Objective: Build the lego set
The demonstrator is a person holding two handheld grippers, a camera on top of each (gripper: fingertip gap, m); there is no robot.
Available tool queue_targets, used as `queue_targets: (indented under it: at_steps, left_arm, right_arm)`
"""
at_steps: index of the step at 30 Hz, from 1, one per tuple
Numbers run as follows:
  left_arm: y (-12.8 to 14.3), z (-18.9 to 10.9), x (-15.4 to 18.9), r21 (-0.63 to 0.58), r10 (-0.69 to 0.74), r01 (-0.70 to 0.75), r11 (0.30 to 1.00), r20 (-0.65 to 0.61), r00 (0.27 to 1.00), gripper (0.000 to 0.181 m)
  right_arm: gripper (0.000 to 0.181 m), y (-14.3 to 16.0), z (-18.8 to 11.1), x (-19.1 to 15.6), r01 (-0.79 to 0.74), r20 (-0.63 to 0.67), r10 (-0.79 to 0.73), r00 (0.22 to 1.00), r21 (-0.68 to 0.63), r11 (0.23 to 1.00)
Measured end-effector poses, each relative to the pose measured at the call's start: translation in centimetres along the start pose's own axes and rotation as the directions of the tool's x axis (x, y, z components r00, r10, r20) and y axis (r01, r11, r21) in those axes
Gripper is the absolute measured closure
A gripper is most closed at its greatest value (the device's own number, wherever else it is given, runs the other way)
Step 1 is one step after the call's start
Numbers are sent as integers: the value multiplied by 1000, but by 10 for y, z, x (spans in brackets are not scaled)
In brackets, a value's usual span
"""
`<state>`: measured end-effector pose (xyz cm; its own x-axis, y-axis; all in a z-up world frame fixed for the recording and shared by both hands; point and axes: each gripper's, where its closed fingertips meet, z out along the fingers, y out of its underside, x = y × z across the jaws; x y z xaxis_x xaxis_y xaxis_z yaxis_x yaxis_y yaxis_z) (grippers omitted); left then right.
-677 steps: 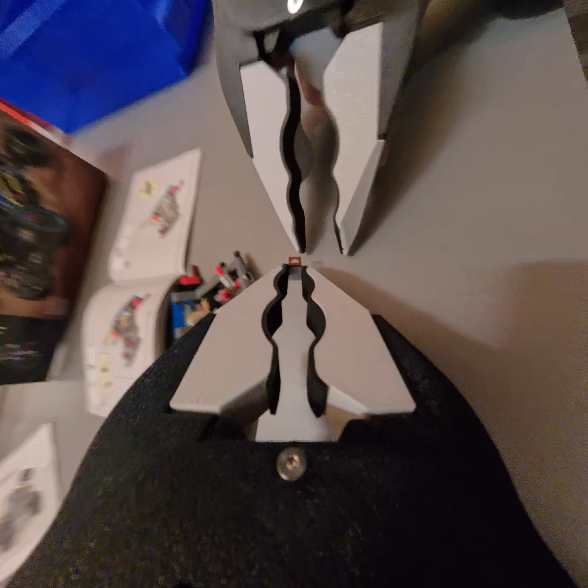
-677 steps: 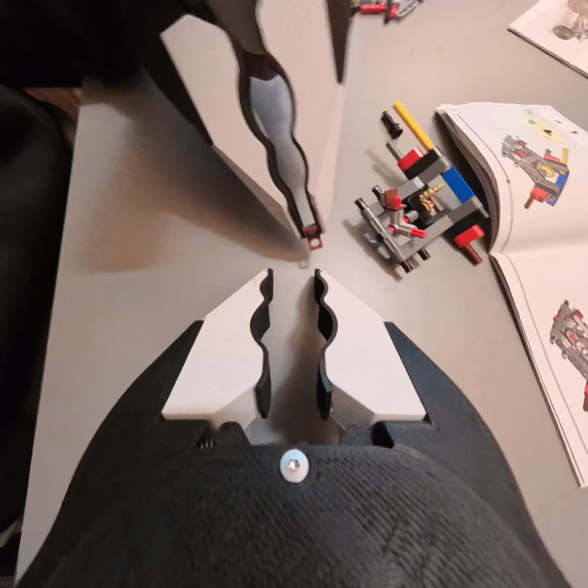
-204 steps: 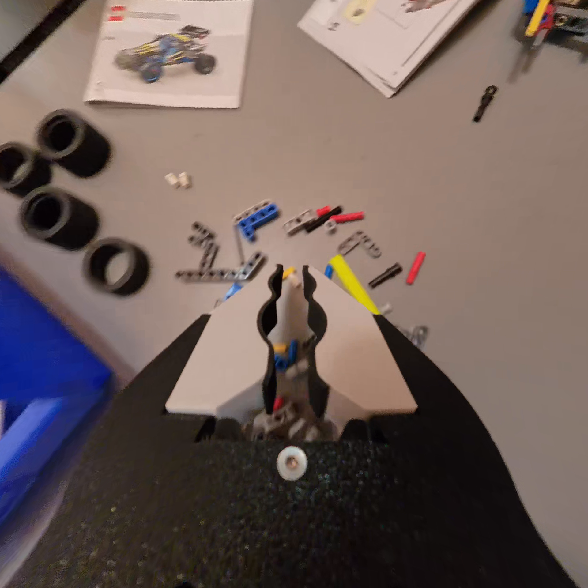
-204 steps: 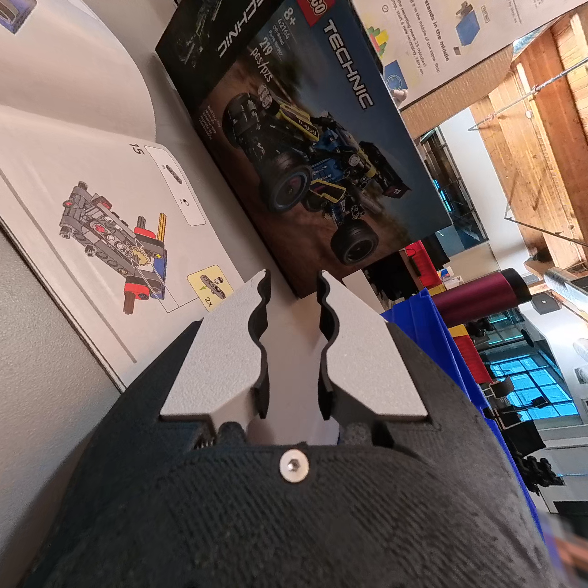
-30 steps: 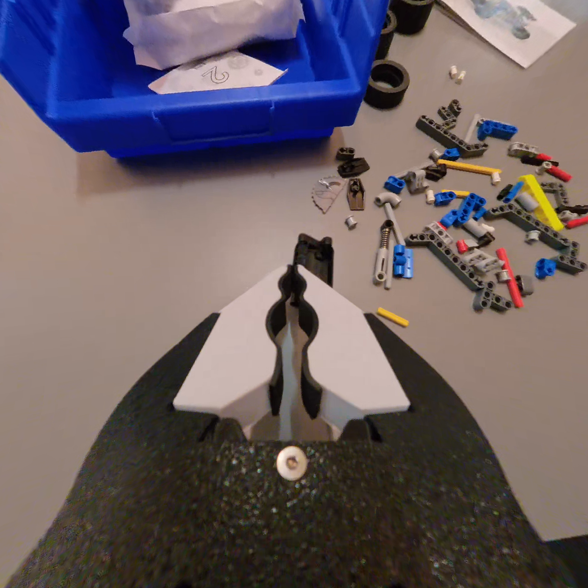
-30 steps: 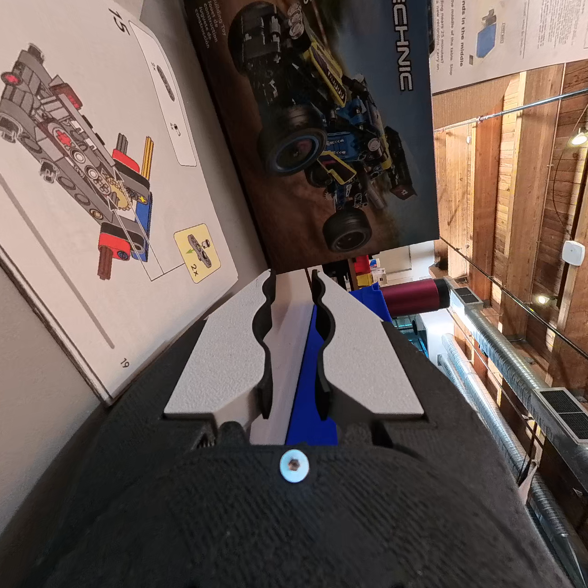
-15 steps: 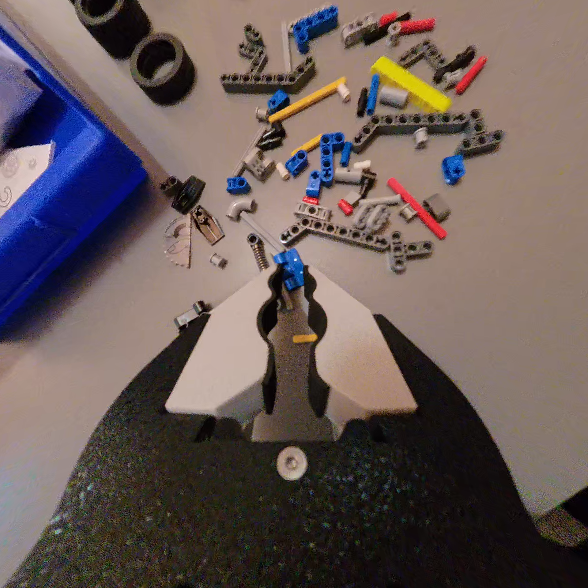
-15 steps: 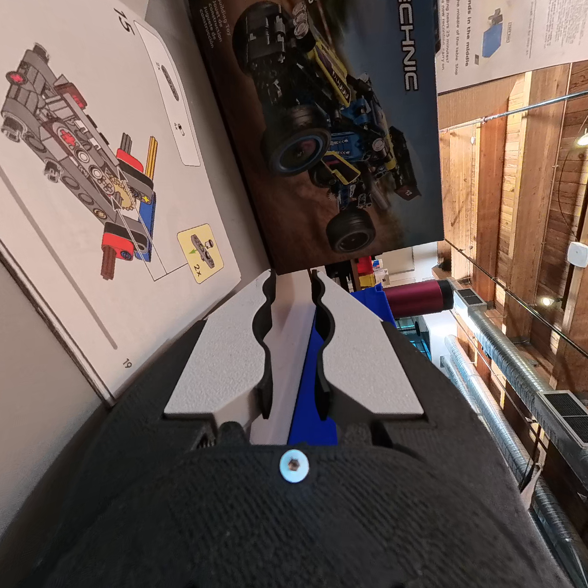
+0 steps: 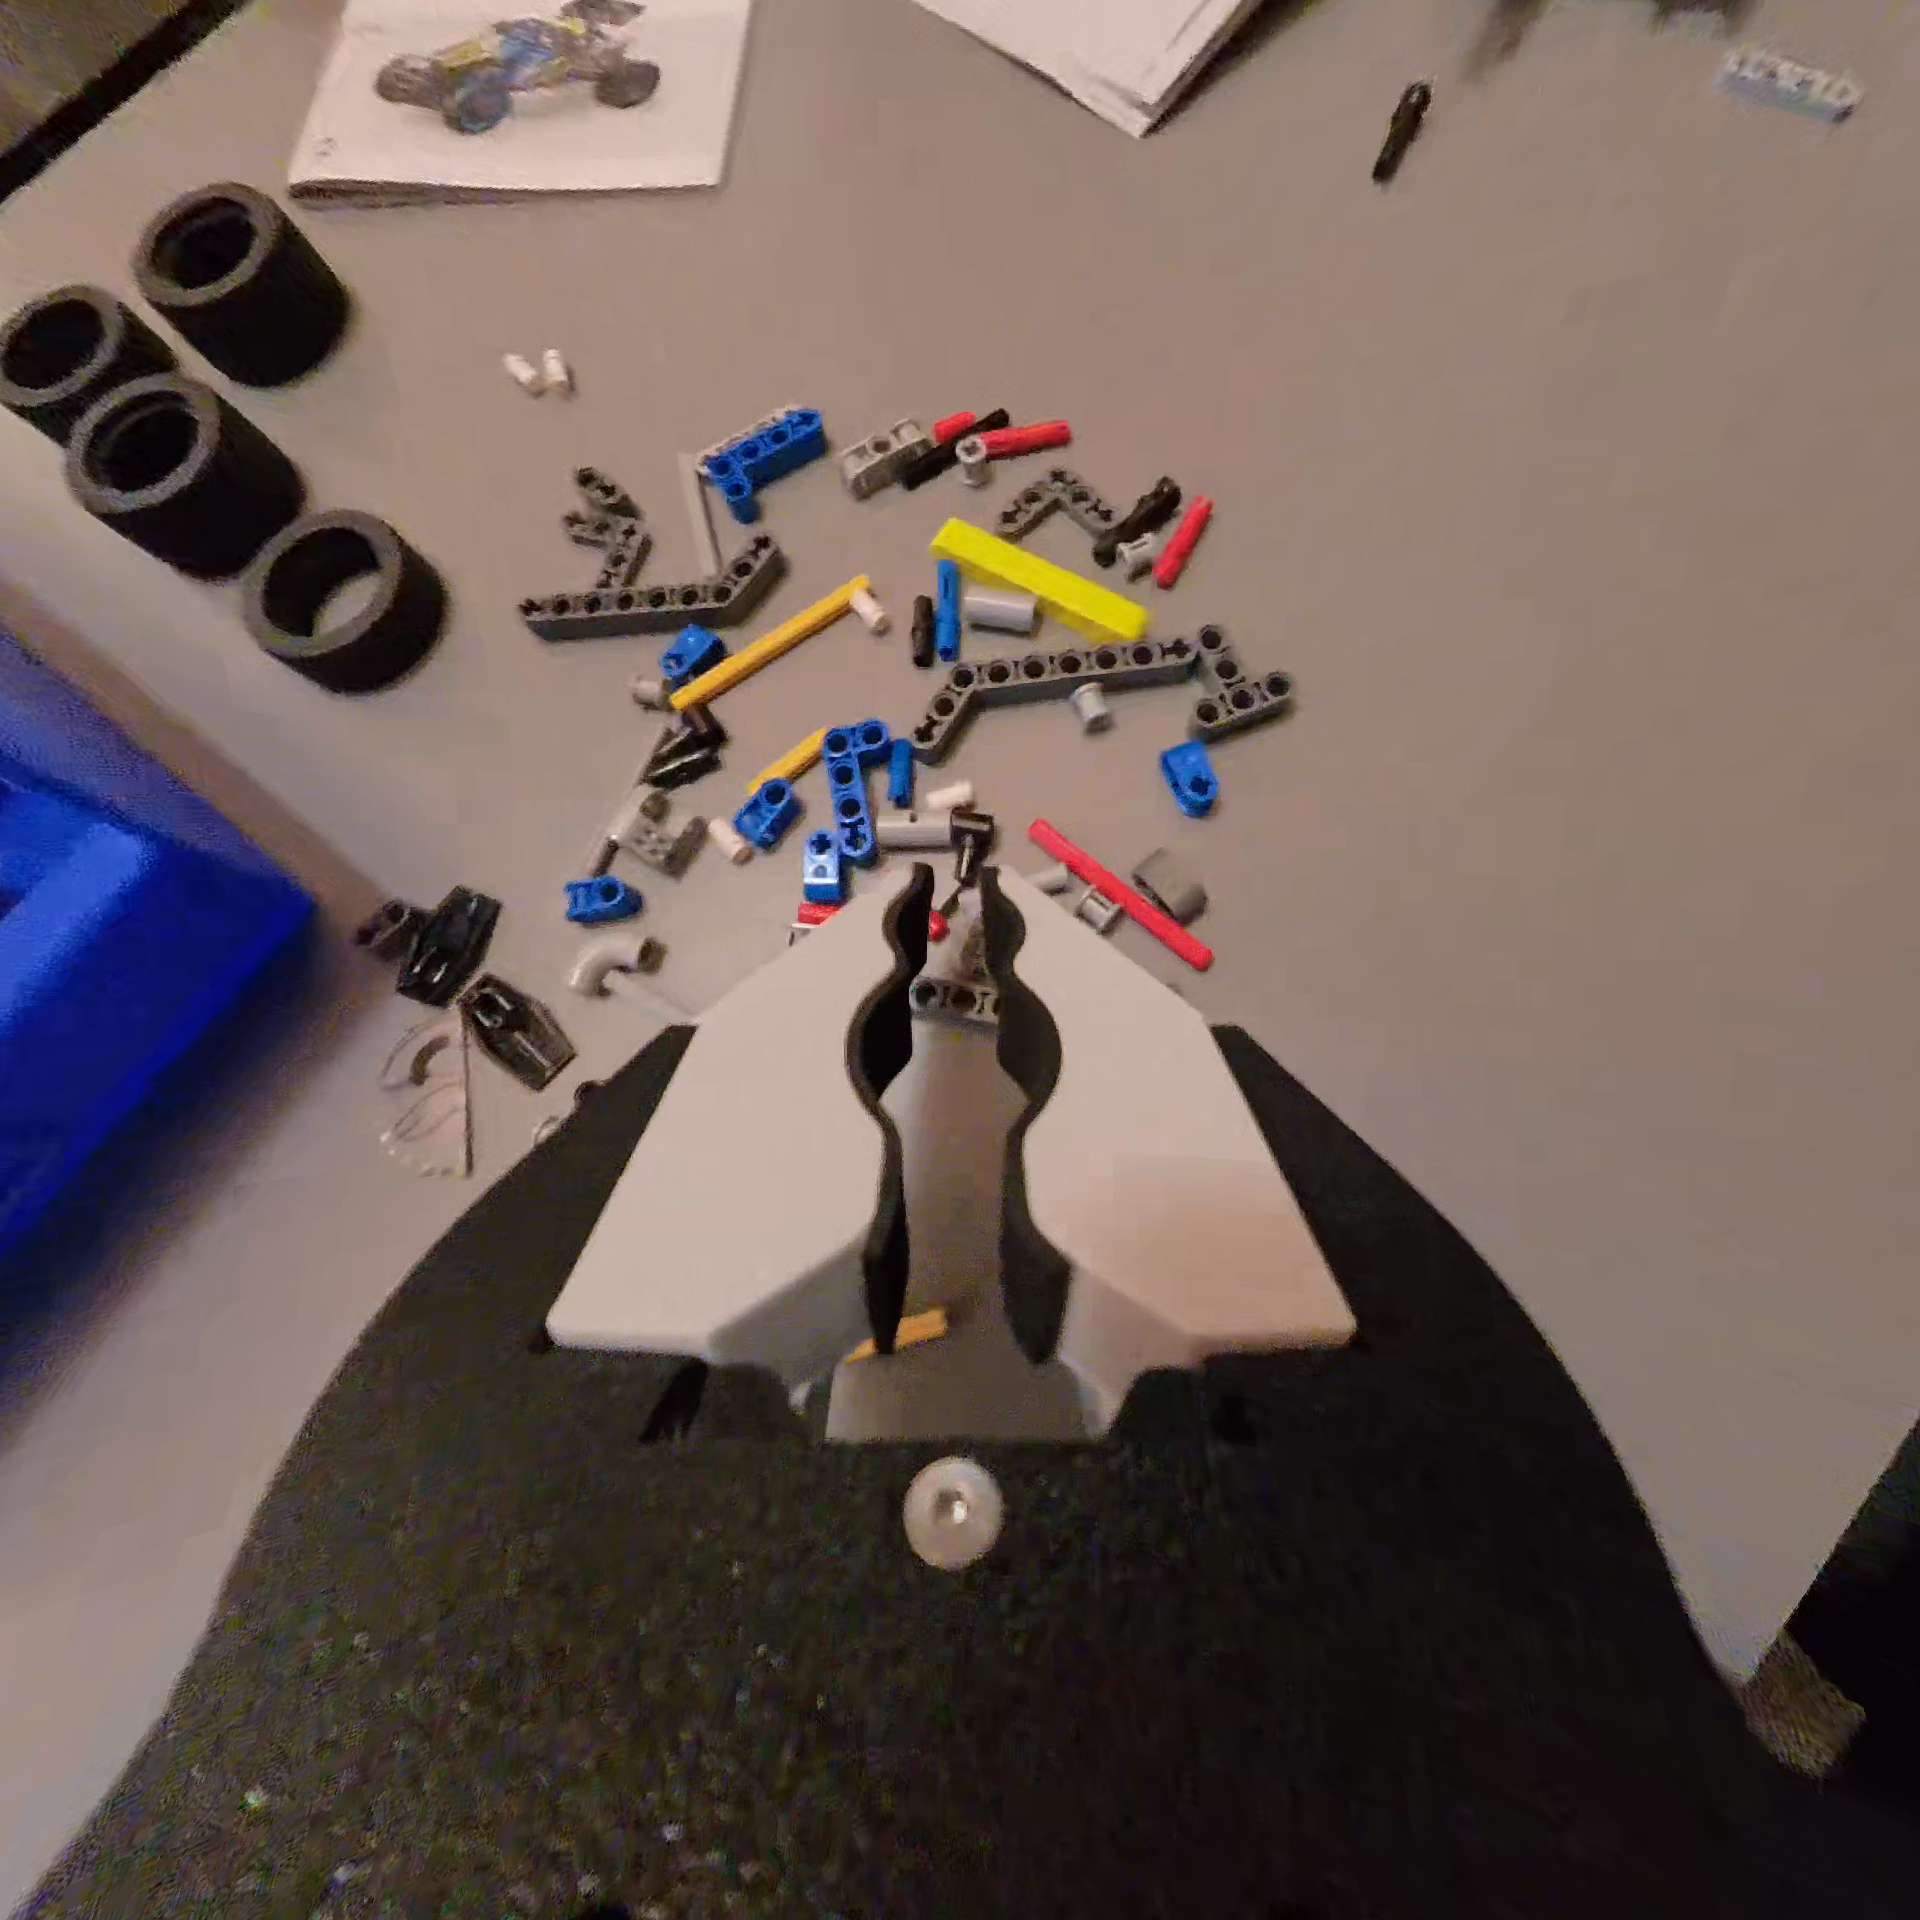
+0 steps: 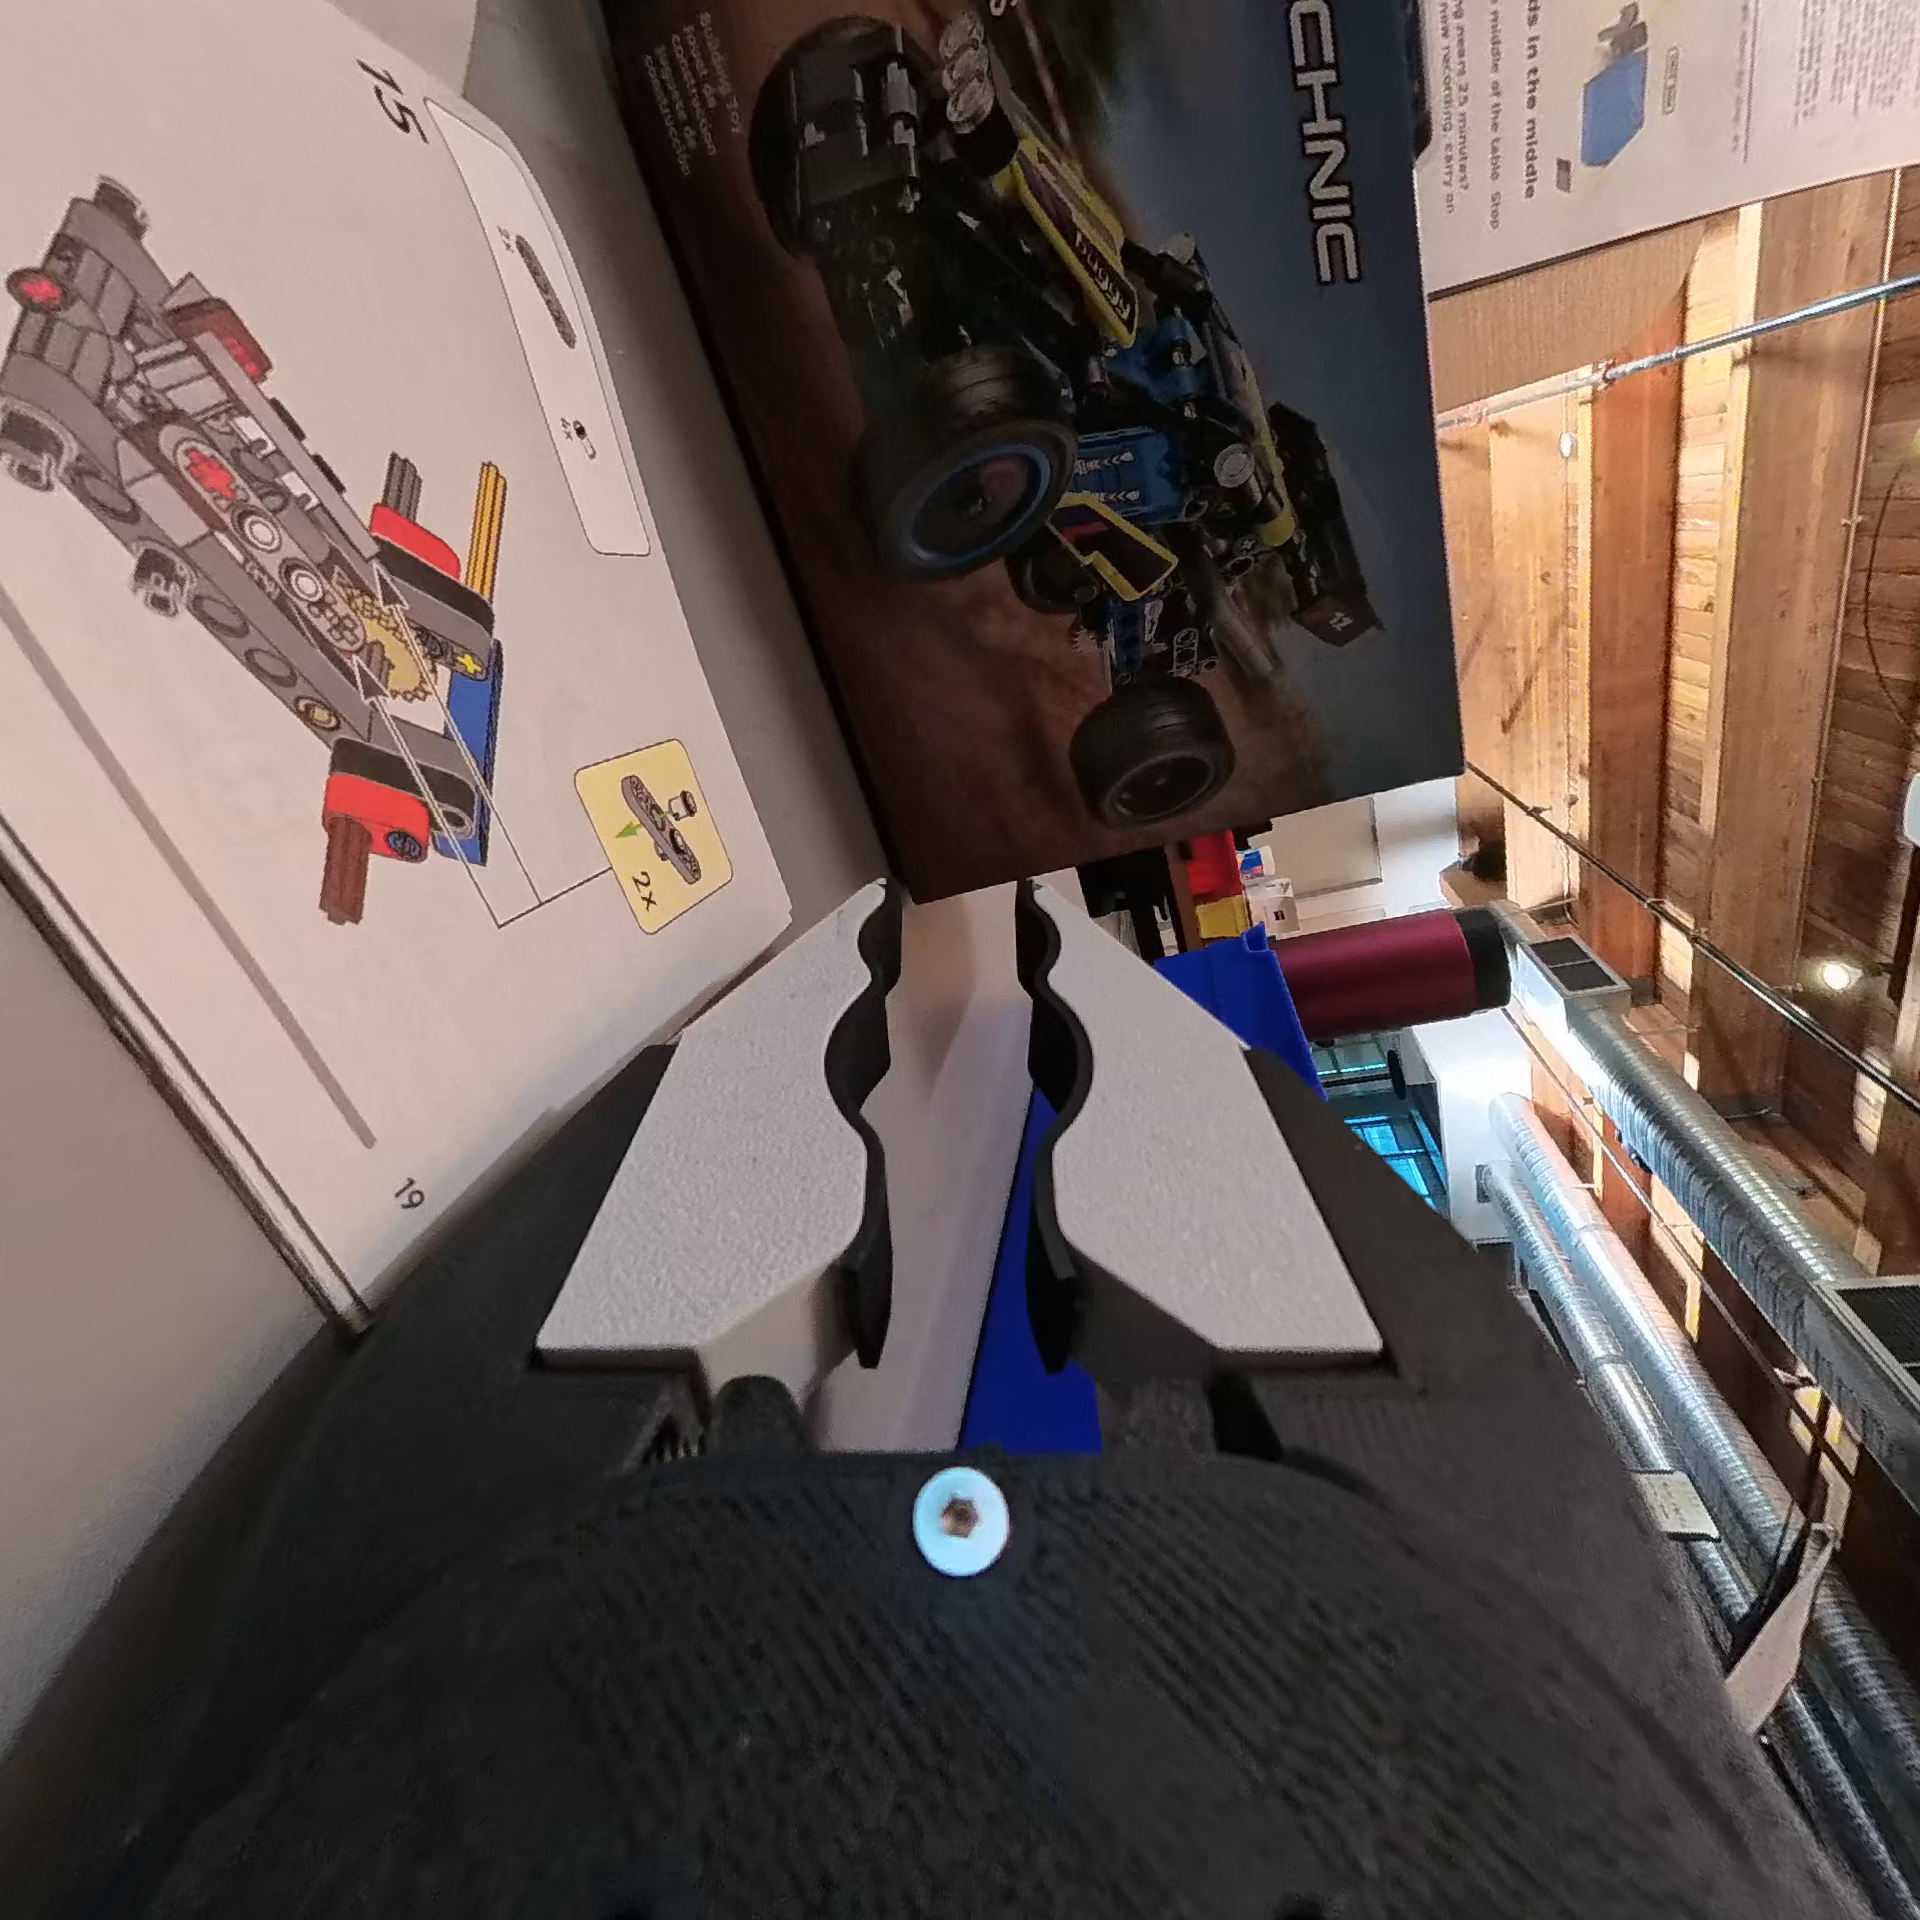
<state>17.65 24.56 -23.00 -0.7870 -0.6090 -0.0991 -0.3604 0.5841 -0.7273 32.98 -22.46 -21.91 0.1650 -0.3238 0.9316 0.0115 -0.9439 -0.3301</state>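
Grey table (image 9: 1507,436) (timber walls (image 10: 1766,520)).

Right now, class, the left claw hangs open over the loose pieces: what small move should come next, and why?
Probably lower the left claw a little onto the pile of loose pieces. It is open and empty, and small parts lie right at its tips. Which piece it targets is unclear.

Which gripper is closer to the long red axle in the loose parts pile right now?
Left. The left gripper hovers open over the pile, the red axle just right of its fingertips. The right gripper is open beside the instruction booklet and set box; no pile shows there.
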Motion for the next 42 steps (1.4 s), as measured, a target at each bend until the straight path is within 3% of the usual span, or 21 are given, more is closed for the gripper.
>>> queue_targets:
  at_steps: [3,8,13,19,23,30,36,40,42]
  left_arm:
    - [21,12,-1,-157,22,-20,987,10,1000,176]
    - [39,-2,-23,-166,-30,49,985,116,993,179]
    - [-4,-1,-37,19,-67,64,998,191,979,176]
    - [-49,53,-4,61,-58,55,997,61,996,175]
    - [-46,74,14,-23,12,-11,1000,9,1000,176]
    - [-23,46,-7,-96,-2,11,995,90,996,174]
    - [-43,38,-27,17,-91,90,996,164,982,172]
    - [-49,48,-34,-17,-70,74,997,173,982,169]
    - [-55,56,-29,-19,-99,102,995,111,989,167]
  right_arm:
    - [161,0,0,0,4,-1,-4,1000,1,1000]
    - [162,-3,0,-2,13,7,-13,1000,10,1000]
    - [161,-3,0,-2,6,9,-6,1000,13,1000]
    - [161,-3,-1,1,-15,2,15,1000,19,1000]
    - [161,-2,-1,2,-28,0,28,1000,22,999]
    - [162,-3,-1,1,-35,5,35,999,26,999]
    - [161,-4,0,-1,-16,10,15,1000,26,1000]
    - [161,-3,0,1,-28,4,28,1000,23,999]
    - [161,-2,0,2,-30,1,30,1000,19,999]
